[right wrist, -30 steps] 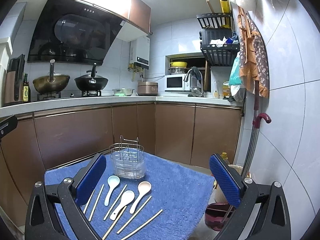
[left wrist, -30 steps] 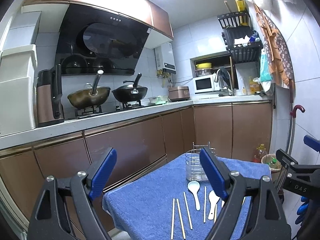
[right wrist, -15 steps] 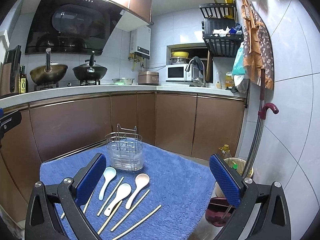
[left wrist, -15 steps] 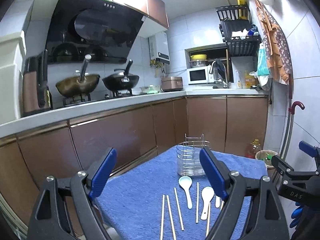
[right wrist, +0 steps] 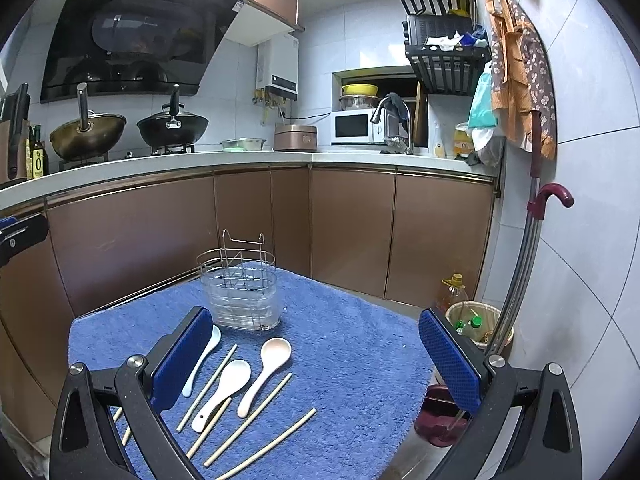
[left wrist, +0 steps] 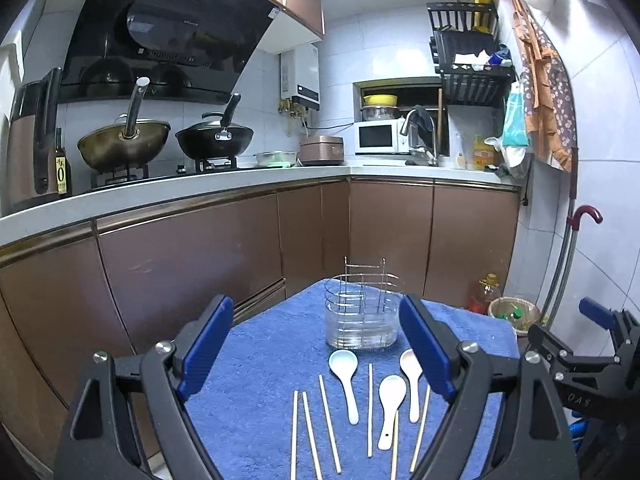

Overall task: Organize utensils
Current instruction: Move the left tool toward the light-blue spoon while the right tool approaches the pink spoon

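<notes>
Approach step: both the left gripper (left wrist: 316, 354) and the right gripper (right wrist: 316, 364) hover with fingers spread and empty. Next, probably, pinch a spoon (left wrist: 346, 376) for the caddy (left wrist: 362, 312).

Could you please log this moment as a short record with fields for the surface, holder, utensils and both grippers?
surface: blue towel covering a small table
holder: wire utensil holder upright at the towel's far side, nothing visible inside
spoons: three white spoons flat on the towel, bowls toward the holder
chopsticks: wooden chopsticks lying loose among and beside the spoons
left hand-held gripper: open, holding nothing, above the utensils
right hand-held gripper: open, holding nothing
progress: no utensil in the holder yet
</notes>
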Motion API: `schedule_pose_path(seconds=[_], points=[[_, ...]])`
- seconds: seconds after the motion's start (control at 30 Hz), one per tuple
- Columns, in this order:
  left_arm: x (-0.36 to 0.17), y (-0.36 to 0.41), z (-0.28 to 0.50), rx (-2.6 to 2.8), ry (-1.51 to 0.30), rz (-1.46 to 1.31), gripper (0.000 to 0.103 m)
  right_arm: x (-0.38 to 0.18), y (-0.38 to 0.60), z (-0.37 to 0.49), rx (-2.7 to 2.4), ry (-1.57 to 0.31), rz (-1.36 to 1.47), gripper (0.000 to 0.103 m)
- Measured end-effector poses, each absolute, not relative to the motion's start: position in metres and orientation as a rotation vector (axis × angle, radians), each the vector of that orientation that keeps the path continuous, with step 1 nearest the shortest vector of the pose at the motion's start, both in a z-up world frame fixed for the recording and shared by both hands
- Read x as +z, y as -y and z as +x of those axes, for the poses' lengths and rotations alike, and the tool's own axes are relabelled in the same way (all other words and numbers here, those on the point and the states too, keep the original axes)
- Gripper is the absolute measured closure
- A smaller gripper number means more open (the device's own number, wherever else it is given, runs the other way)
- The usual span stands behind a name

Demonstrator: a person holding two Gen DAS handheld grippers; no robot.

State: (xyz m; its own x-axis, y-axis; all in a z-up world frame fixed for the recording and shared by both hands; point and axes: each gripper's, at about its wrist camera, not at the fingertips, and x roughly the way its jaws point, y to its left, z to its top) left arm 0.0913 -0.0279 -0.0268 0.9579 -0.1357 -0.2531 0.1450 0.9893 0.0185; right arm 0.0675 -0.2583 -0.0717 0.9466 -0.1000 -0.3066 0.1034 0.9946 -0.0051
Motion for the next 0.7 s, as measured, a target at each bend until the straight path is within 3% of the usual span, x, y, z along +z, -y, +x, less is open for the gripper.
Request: schedule_pose_path(seconds=[0.7], points=[[-0.080,0.010,0.190,-0.210,-0.526,-0.078,0.019,-0.099,0.263,0.138,-0.017,-0.462,-0.009,0.000]])
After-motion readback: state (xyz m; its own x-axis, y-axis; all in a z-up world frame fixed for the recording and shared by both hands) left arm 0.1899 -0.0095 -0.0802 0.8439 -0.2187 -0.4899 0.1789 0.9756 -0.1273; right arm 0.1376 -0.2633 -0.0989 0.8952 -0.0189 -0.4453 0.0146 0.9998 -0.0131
